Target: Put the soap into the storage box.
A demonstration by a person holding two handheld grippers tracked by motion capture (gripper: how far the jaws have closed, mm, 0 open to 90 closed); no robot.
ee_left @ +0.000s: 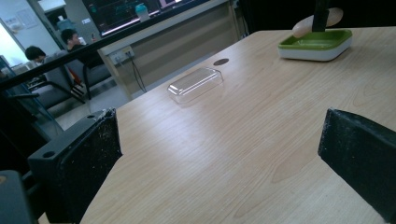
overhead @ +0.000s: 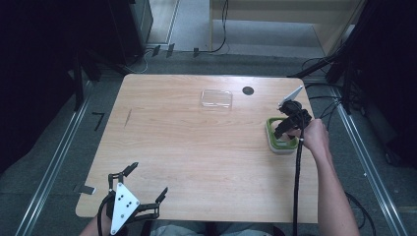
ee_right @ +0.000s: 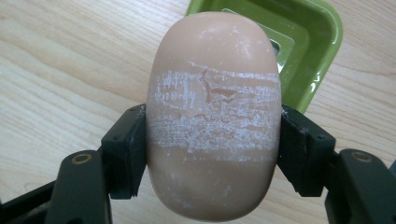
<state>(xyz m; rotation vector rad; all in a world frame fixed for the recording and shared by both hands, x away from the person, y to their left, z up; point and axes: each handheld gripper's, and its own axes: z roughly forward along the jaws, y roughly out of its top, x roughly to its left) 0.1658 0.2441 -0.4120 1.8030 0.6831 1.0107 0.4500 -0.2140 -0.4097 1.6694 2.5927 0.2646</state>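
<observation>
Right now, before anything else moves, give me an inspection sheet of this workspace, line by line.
Surface: light wooden table, with a dark round spot near the far edge.
Job's things: tan oval soap bar, scuffed white across its middle; green and white soap dish at the right edge; clear plastic lid lying apart near the far edge.
Clutter: nothing seen on the table.
Grippers: right tongs shut on the soap bar, over the dish; left tongs open, holding nothing, at the near left corner.
Cables: a black cable trails from the right tongs along the forearm; others lie on the floor behind.
Surroundings: grey floor, metal rails along both sides.
</observation>
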